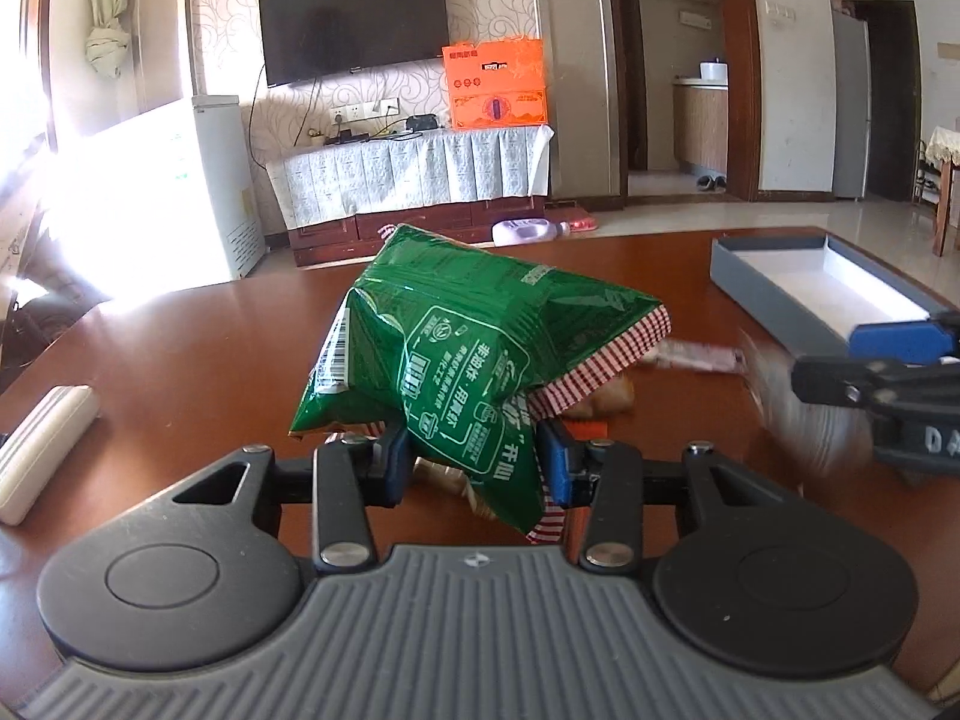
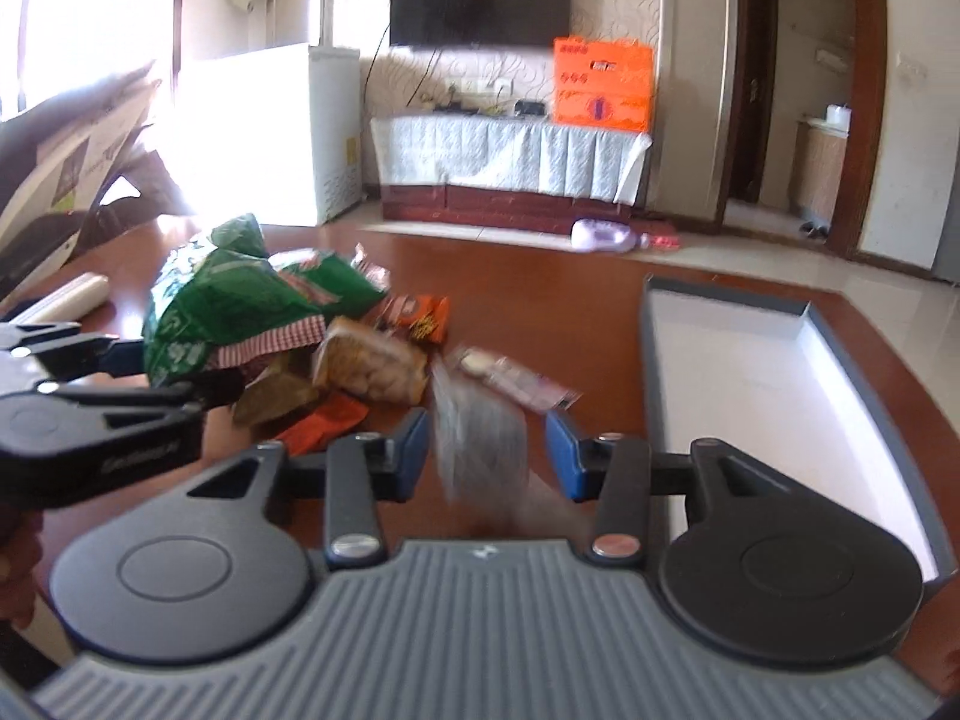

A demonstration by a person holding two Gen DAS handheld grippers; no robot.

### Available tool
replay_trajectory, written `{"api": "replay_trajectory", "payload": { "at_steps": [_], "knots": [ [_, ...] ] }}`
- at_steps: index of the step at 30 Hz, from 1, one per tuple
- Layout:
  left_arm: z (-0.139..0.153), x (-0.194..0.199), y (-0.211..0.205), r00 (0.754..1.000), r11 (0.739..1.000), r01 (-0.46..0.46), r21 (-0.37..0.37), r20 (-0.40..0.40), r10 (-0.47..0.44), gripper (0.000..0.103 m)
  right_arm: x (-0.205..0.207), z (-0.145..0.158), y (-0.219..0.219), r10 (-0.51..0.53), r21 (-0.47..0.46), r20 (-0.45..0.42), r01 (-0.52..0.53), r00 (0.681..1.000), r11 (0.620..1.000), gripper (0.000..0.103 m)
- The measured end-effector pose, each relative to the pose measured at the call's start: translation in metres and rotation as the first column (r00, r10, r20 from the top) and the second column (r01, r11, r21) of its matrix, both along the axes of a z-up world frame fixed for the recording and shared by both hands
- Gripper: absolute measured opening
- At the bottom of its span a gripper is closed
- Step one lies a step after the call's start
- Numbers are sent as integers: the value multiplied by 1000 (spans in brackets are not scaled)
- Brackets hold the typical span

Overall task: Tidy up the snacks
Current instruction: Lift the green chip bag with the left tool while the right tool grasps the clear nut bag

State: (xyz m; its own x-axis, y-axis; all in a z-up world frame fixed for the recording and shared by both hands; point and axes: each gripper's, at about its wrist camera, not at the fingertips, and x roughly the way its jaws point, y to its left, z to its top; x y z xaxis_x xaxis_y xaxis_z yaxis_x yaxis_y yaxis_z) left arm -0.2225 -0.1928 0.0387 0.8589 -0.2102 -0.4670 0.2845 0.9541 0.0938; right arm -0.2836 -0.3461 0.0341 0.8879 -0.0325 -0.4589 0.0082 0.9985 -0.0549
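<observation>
My left gripper point(image 1: 474, 462) is shut on a green snack bag with a red checked edge point(image 1: 456, 354) and holds it above the wooden table. The bag also shows in the right wrist view point(image 2: 240, 306), with the left gripper point(image 2: 156, 378) at far left. My right gripper point(image 2: 486, 450) stands with its jaws apart around a blurred grey translucent packet point(image 2: 480, 444); the jaws do not touch it. That packet shows blurred in the left wrist view point(image 1: 798, 414). More snack packets lie in a pile point(image 2: 372, 360) on the table.
A grey shallow box with a white inside point(image 2: 828, 336) lies open at the right; it also shows in the left wrist view point(image 1: 744, 282). A white case point(image 1: 42, 456) lies at the table's left. A pink packet point(image 2: 516, 384) lies between the pile and the box.
</observation>
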Motion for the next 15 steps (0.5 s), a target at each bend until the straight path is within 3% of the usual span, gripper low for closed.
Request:
{"api": "replay_trajectory", "payload": {
  "at_steps": [2, 4, 9, 11, 12, 13, 15],
  "knots": [
    [-3, 7, -7, 1000, 1000, -4, -8, -20, 4, 49, 6, -3, -3, -13, -24, -17, 12, 1000, 1000, 45],
    [-4, 11, -12, 999, 1000, -4, -28, -41, 2, 49, 13, -6, -10, -9, 17, -46, 10, 999, 1000, 24],
    [-4, 7, -23, 999, 1000, 18, -24, -28, -19, 49, 20, -13, -20, -48, 39, -100, 52, 994, 998, 28],
    [-6, 5, -25, 999, 1000, 27, -12, -27, -27, 49, 18, -14, -23, -65, 58, -121, 73, 990, 996, 52],
    [-7, 5, -26, 999, 999, 31, -10, -30, -32, 49, 15, -15, -23, -58, 65, -114, 66, 992, 996, 72],
    [-7, 4, -26, 999, 999, 36, -11, -33, -36, 49, 13, -16, -22, -54, 60, -108, 61, 993, 996, 83],
    [-9, 3, -27, 998, 999, 48, -8, -37, -48, 49, 14, -20, -15, -50, 25, -118, 53, 992, 998, 84]
  ]
}}
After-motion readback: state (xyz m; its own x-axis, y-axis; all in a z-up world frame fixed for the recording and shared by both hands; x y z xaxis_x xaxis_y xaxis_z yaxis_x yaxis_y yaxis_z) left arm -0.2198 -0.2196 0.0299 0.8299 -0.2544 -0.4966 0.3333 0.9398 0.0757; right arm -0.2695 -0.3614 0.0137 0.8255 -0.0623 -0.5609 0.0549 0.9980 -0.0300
